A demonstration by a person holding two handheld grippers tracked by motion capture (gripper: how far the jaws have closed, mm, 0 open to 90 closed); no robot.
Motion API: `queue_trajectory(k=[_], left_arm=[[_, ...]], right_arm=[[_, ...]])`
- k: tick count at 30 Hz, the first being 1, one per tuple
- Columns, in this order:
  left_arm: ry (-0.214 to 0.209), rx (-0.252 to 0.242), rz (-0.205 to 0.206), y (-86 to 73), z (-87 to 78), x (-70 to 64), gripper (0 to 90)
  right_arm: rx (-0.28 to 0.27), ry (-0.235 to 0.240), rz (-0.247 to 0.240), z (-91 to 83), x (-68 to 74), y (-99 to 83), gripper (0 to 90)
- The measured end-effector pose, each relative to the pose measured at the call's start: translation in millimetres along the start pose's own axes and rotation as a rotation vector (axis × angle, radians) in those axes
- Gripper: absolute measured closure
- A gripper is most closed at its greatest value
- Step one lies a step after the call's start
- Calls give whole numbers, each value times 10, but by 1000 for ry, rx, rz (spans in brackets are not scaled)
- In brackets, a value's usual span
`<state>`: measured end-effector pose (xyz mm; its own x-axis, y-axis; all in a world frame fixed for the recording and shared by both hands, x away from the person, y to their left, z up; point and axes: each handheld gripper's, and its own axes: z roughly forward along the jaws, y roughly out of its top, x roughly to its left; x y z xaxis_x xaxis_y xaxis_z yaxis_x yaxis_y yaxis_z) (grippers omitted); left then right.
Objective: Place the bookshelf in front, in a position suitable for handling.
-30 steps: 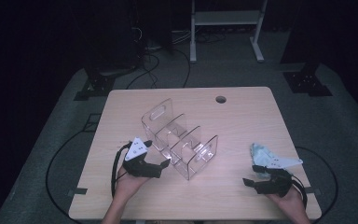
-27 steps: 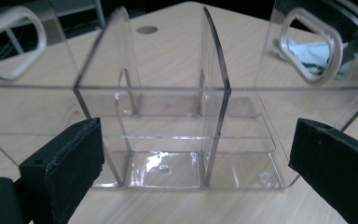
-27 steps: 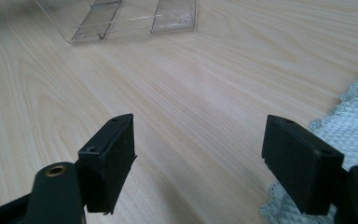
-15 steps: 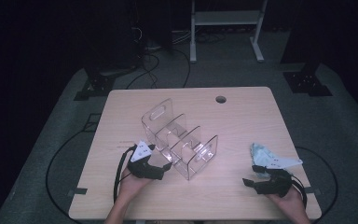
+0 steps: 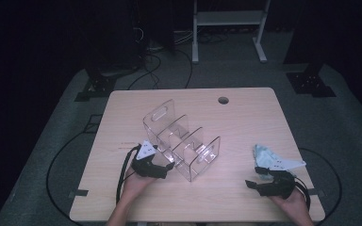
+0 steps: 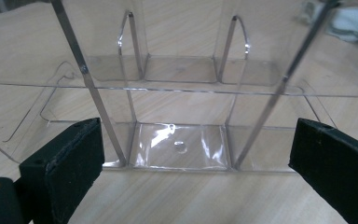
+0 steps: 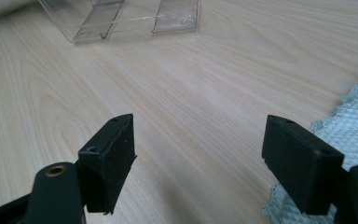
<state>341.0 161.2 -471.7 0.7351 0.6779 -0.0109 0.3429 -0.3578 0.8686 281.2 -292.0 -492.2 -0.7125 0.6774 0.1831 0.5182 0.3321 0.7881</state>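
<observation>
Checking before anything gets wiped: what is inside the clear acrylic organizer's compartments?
The clear organizer holds nothing visible; the wood table shows through its floor. The left tool stands open at its near side.

- The left black two-jaw gripper (image 5: 162, 165), topped by a grey three-cornered plate, sits low at the near left of the high view, its jaws pointing right and slightly away from the person.
- In the left gripper view its jaws stand wide apart, with nothing between their pads.
- The person's left hand (image 5: 139, 181) grips it from behind, the forearm coming in from the bottom edge.
- The right black two-jaw gripper (image 5: 254, 178) lies at the near right, its jaws pointing left.
- In the right gripper view its jaws are spread wide and hold nothing.
- The right hand (image 5: 290, 195) wraps its rear, a dark cable looping beside it.
</observation>
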Motion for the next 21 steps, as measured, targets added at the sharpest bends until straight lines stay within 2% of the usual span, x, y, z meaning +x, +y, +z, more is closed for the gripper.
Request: queue_trajectory(k=[5, 11, 12, 21], left_arm=[[3, 13, -5, 11, 72, 29, 28], [-10, 7, -38, -9, 144, 51, 51], [-9, 16, -37, -14, 154, 56, 51], [-3, -6, -31, -16, 192, 49, 72]], right_arm=[[-2, 0, 0, -2, 0, -1, 250], [3, 3, -4, 3, 8, 1, 250], [3, 3, -4, 3, 8, 1, 250], [-13, 9, -7, -1, 19, 10, 250]])
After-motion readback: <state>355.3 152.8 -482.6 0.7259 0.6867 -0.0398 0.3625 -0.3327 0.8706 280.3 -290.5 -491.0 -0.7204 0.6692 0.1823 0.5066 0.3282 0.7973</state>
